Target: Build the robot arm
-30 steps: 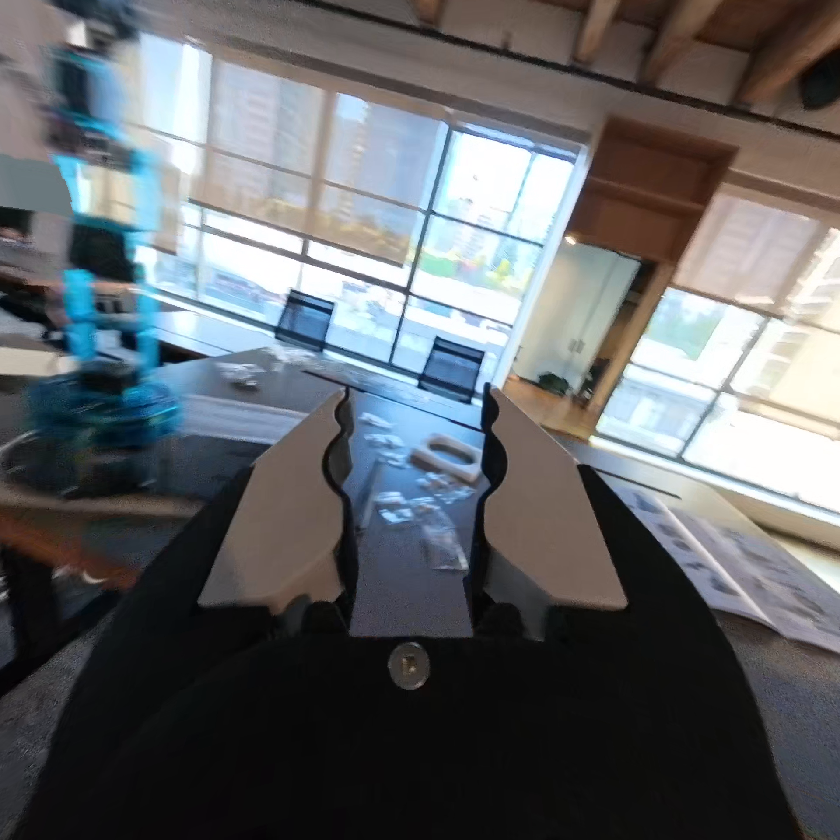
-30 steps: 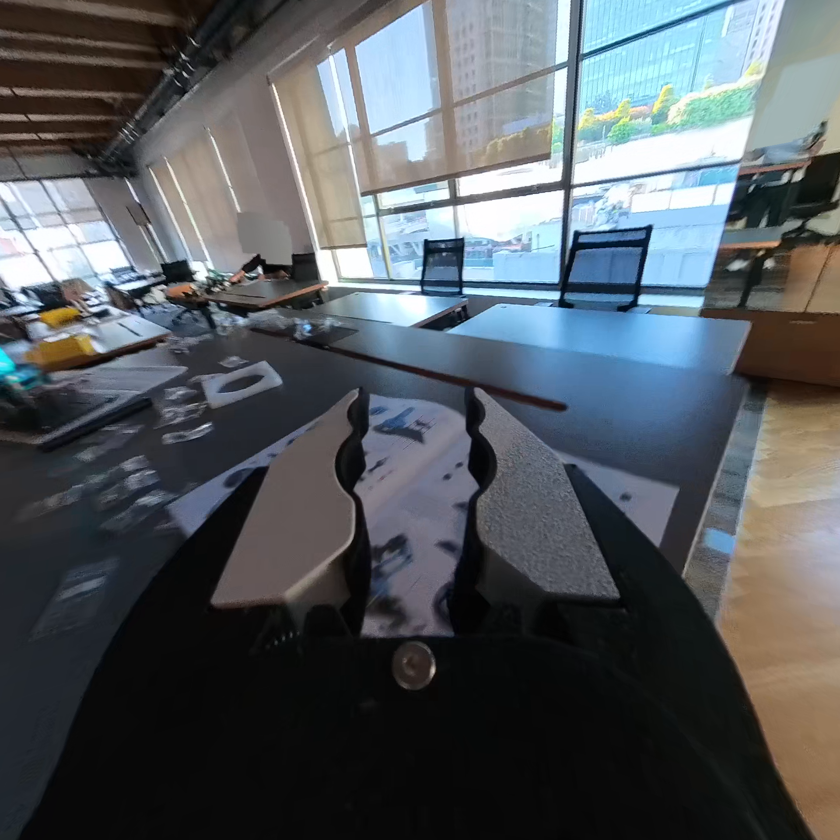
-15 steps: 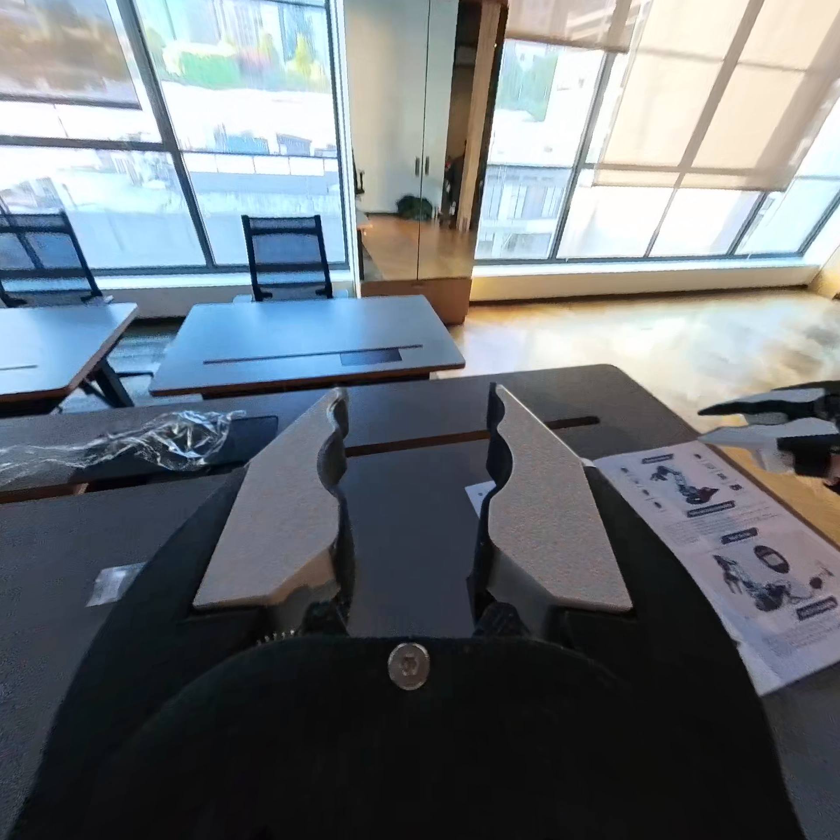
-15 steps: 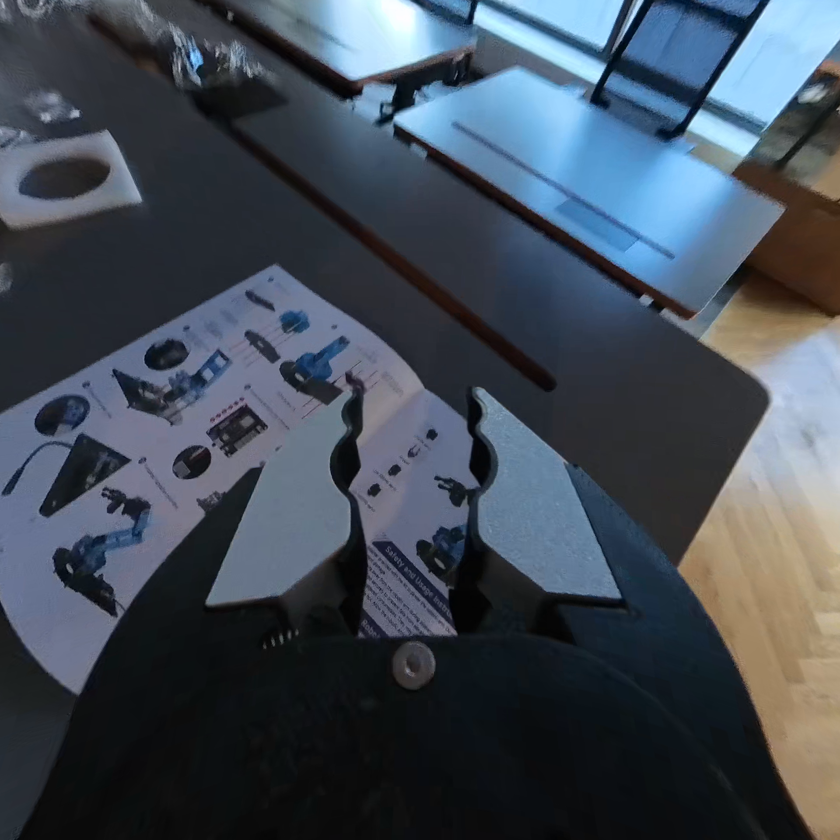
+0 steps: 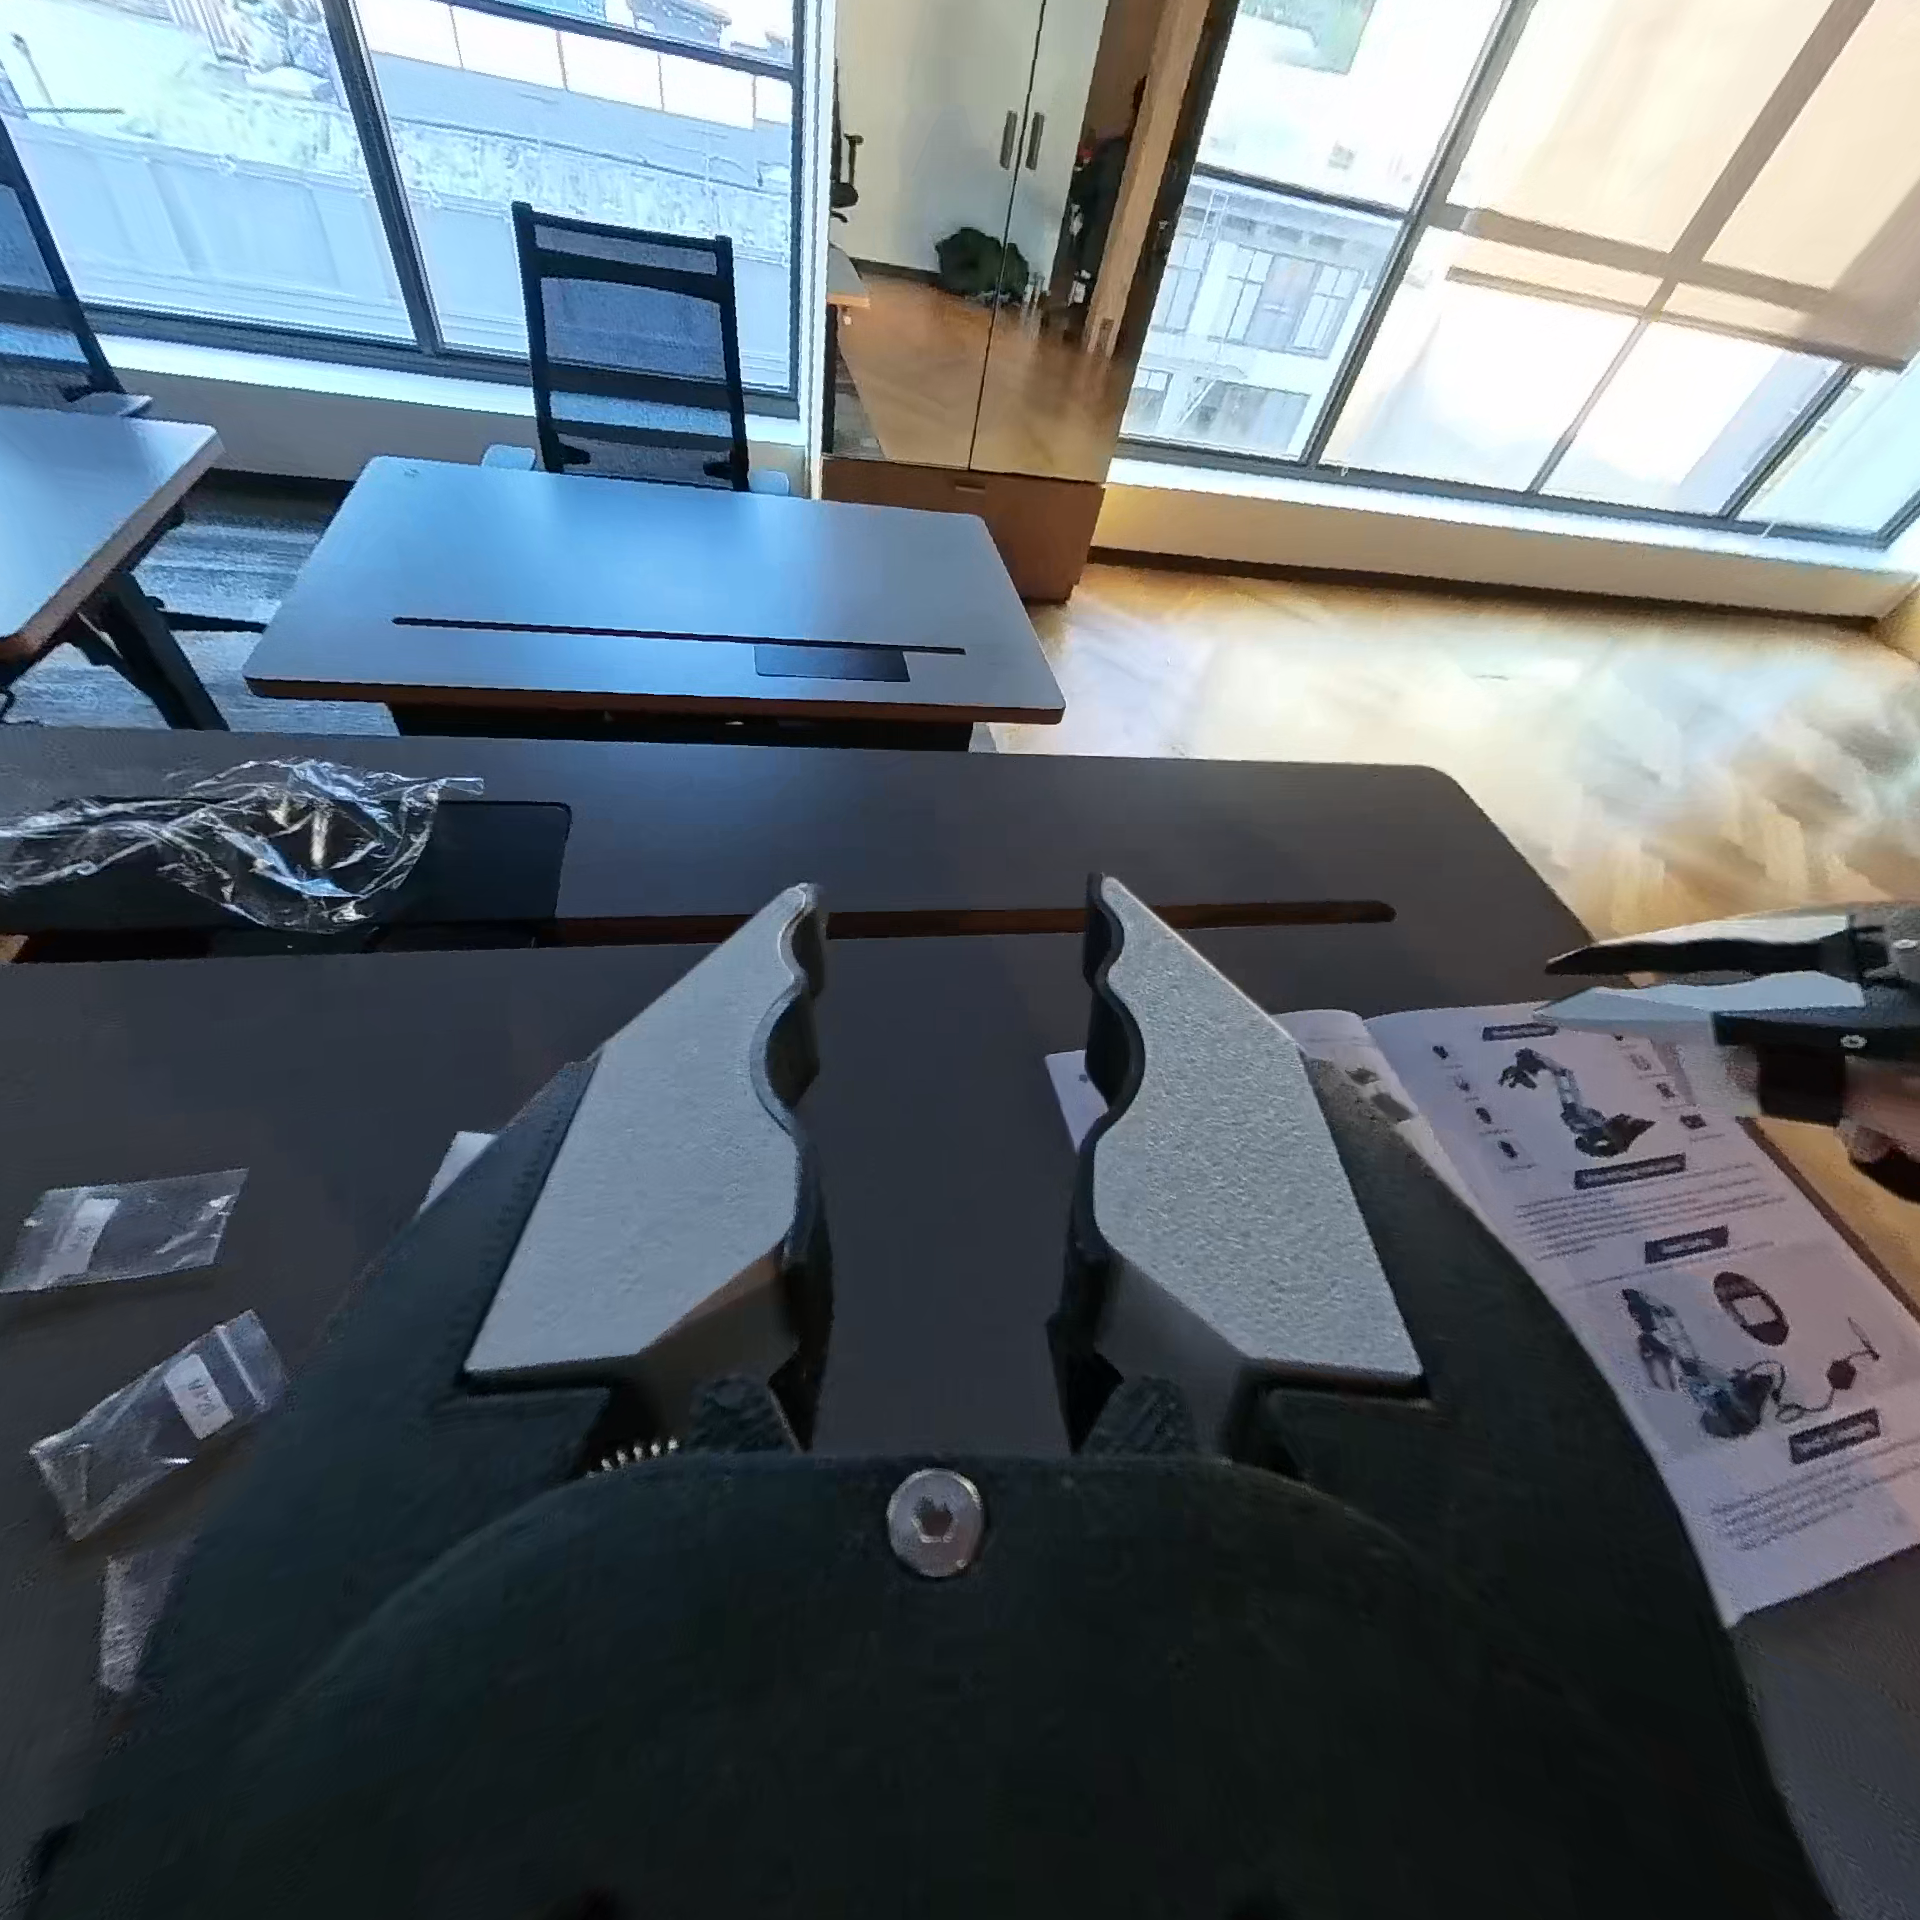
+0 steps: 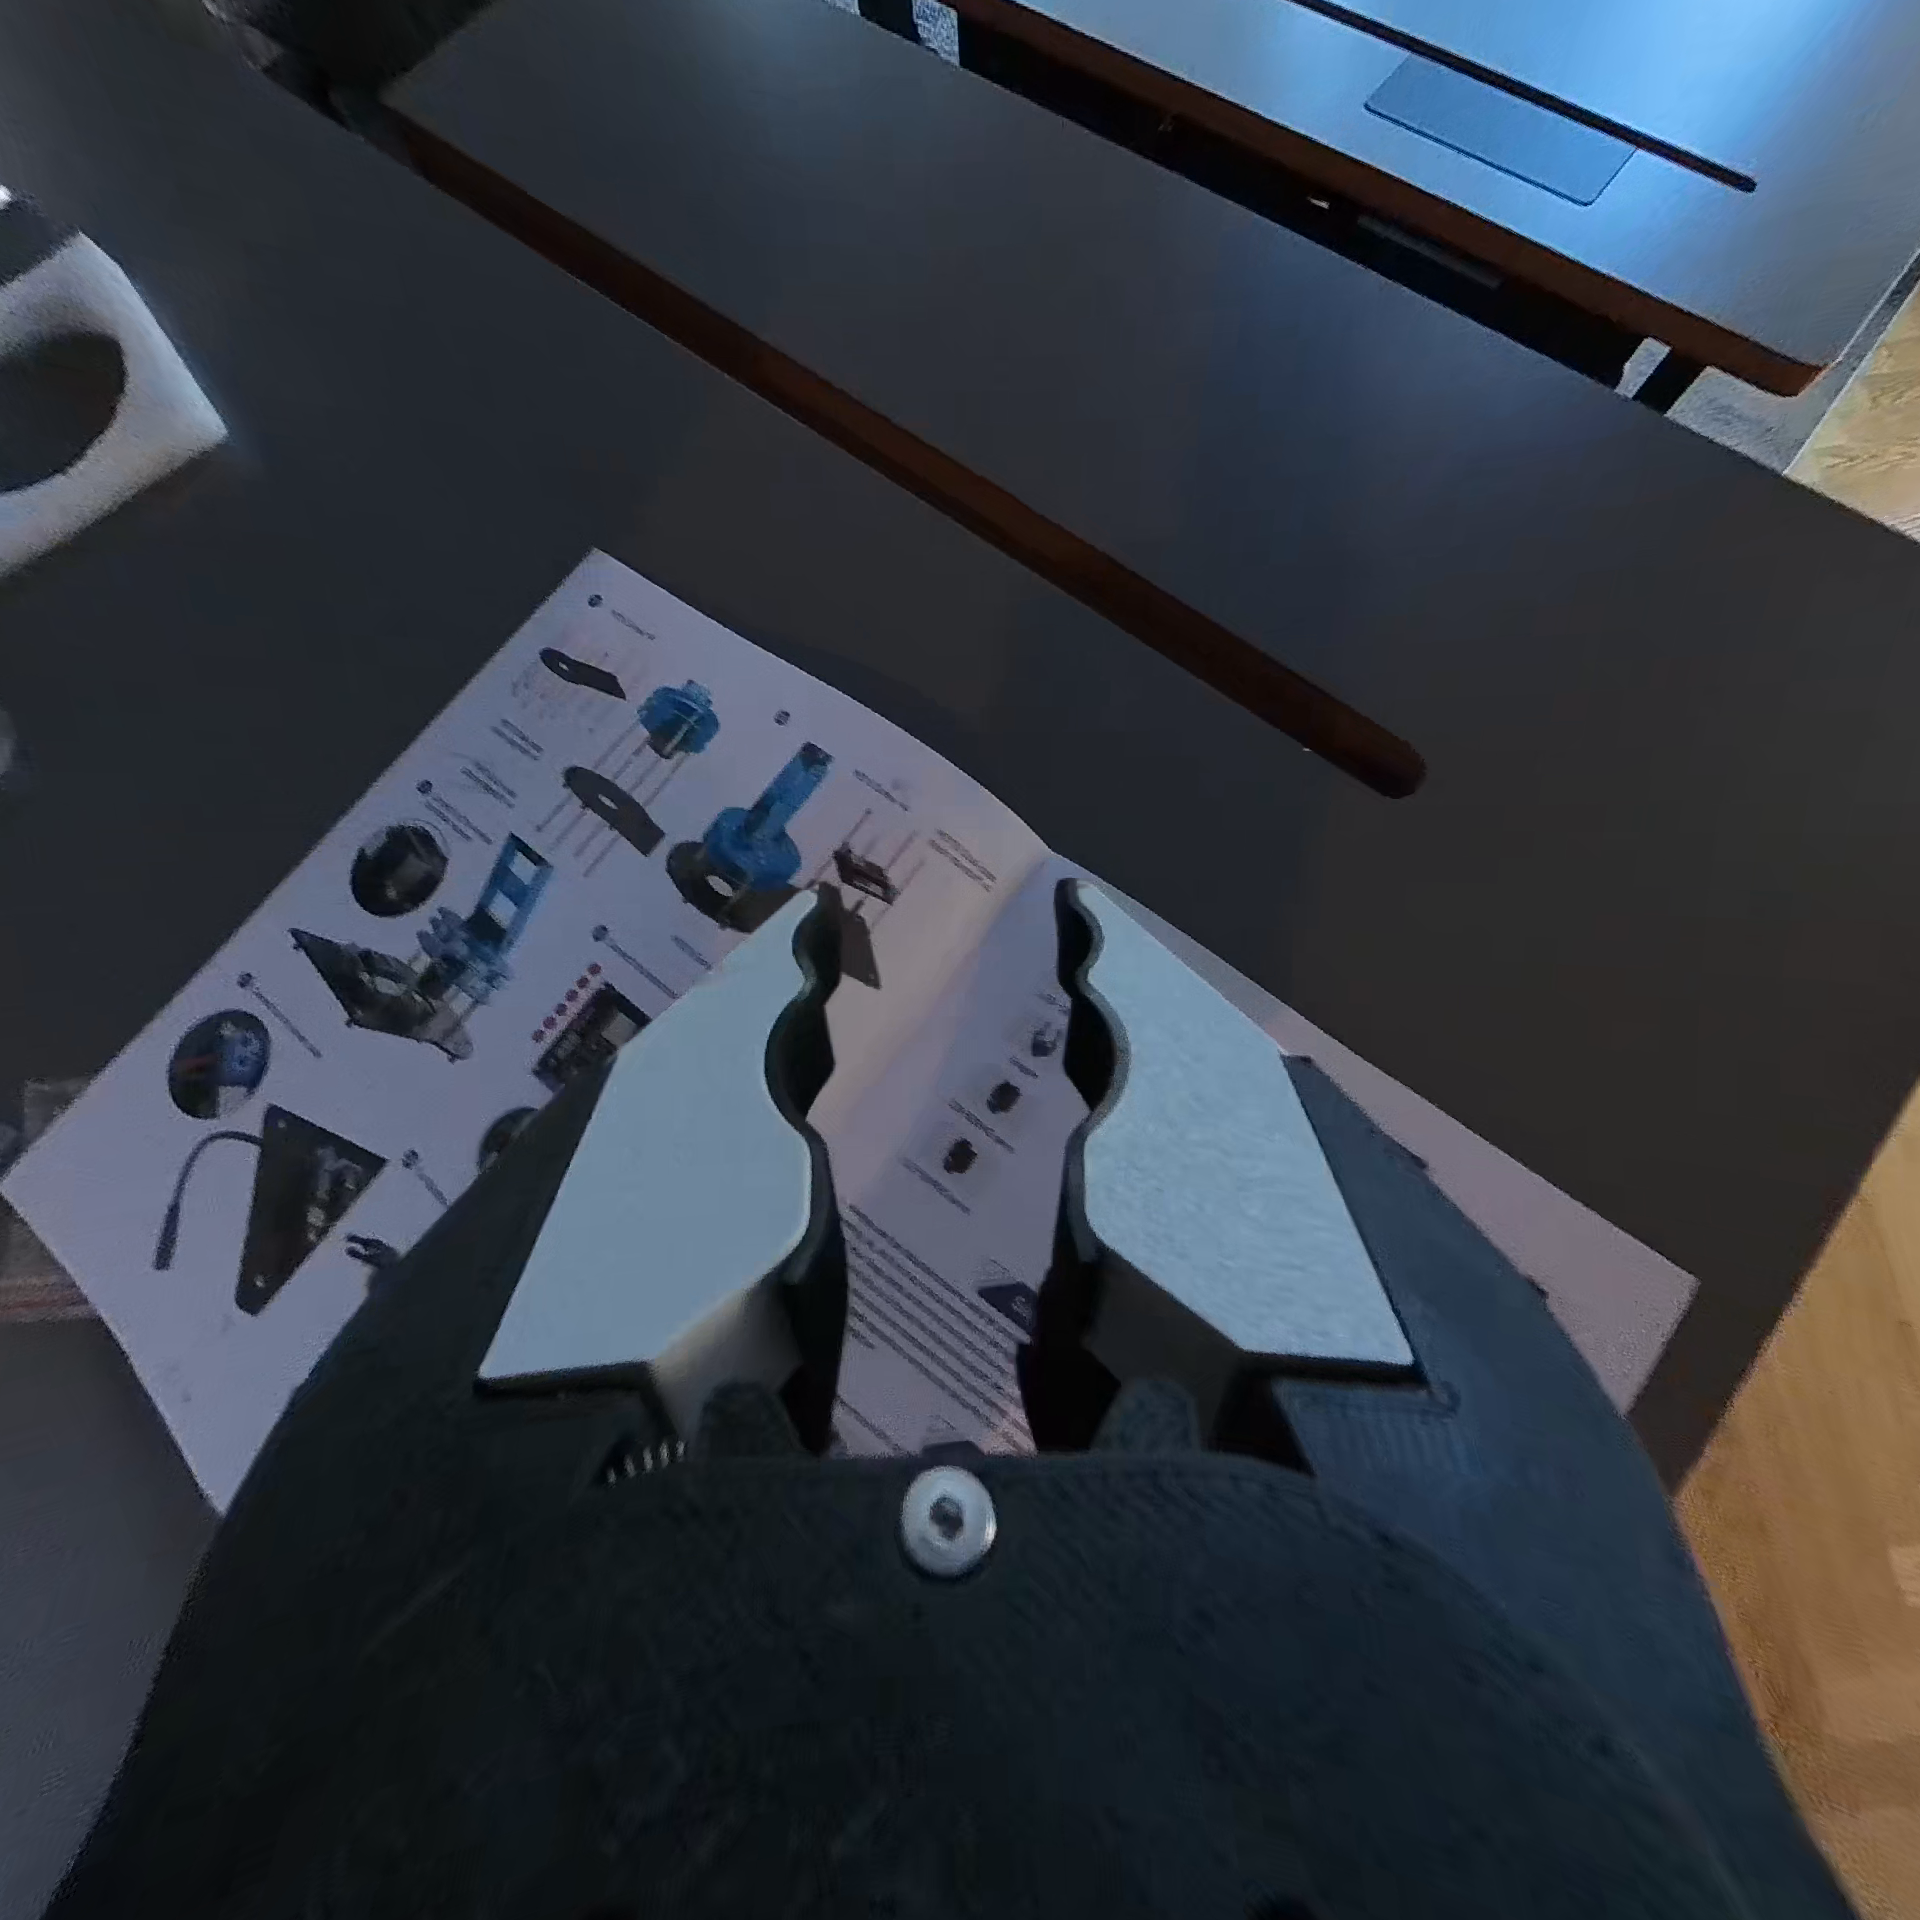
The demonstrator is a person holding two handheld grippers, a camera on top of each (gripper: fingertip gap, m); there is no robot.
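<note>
— both grippers have tipped down since a second ago; right gripper (image 6: 940, 940) hovers over the open booklet (image 6: 582, 935), left gripper (image 5: 951, 930) above bare dark surface (image 5: 260, 1049). jaws?

— both parted, empty. a careless dip could crease a page. count: one booklet, two small bags (image 5: 156, 1408), one crumpled wrapper (image 5: 239, 842).

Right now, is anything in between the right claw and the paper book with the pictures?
Nothing visible is. The right gripper hangs open just above the open booklet, with only air between them. The white foam piece sits off to the side on the dark table, and the left gripper is over bare table.
</note>
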